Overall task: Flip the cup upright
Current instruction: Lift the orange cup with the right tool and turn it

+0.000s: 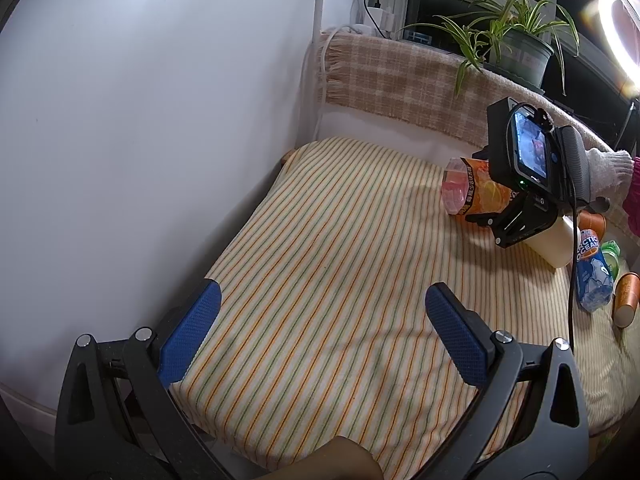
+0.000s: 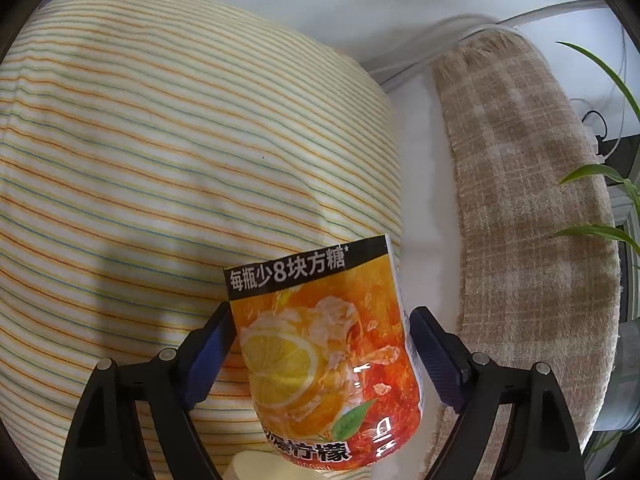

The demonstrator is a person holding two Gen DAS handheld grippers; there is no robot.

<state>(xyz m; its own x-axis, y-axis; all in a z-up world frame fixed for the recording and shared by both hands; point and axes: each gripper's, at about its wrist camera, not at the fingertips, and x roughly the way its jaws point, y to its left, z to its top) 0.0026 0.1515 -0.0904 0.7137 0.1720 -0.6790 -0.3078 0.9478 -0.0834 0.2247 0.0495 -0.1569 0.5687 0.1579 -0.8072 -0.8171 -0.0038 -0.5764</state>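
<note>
Right wrist view: cup (image 2: 320, 360) base cut off by bottom edge. Left wrist view: right hand-held gripper (image 1: 500, 216) fingertips hidden behind its body; contact with cup (image 1: 472, 192) undetermined.

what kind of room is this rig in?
Probably a home room, a table set up by a window at night. Cues: striped cloth over the table, a plaid blanket on the sill, a potted spider plant, plus a ring light for filming.
</note>
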